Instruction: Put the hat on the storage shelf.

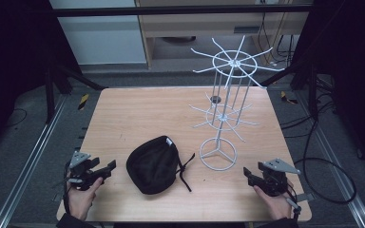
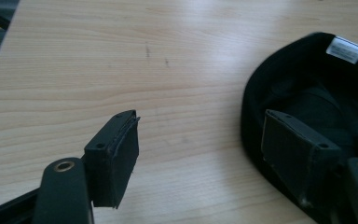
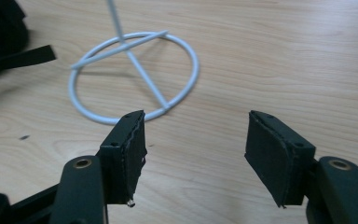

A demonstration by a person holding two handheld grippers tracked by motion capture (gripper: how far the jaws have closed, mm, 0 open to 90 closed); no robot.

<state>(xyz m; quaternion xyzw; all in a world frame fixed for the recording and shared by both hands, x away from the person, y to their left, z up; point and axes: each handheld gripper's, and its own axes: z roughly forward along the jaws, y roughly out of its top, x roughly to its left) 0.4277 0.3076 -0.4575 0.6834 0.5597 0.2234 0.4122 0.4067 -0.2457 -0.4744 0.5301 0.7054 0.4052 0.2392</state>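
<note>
Waiting at the start: one black fabric cap (image 1: pixel 153 164), white label inside, lies upturned on the wooden desk (image 1: pixel 138 114) beside one white two-tier wire display stand (image 1: pixel 225 104). Left gripper (image 1: pixel 108 166) and right gripper (image 1: pixel 247 174) both have jaws wide apart, empty. Next, I judge, comes gripping the cap's rim.

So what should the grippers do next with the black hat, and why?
Probably ease the left gripper over to the rim of the black cap and close on it. Both grippers are open and hold nothing, the cap lies upside down on the table right beside the left one, and the white wire rack stands bare, so picking the cap up likely comes first. The right gripper can wait.
</note>
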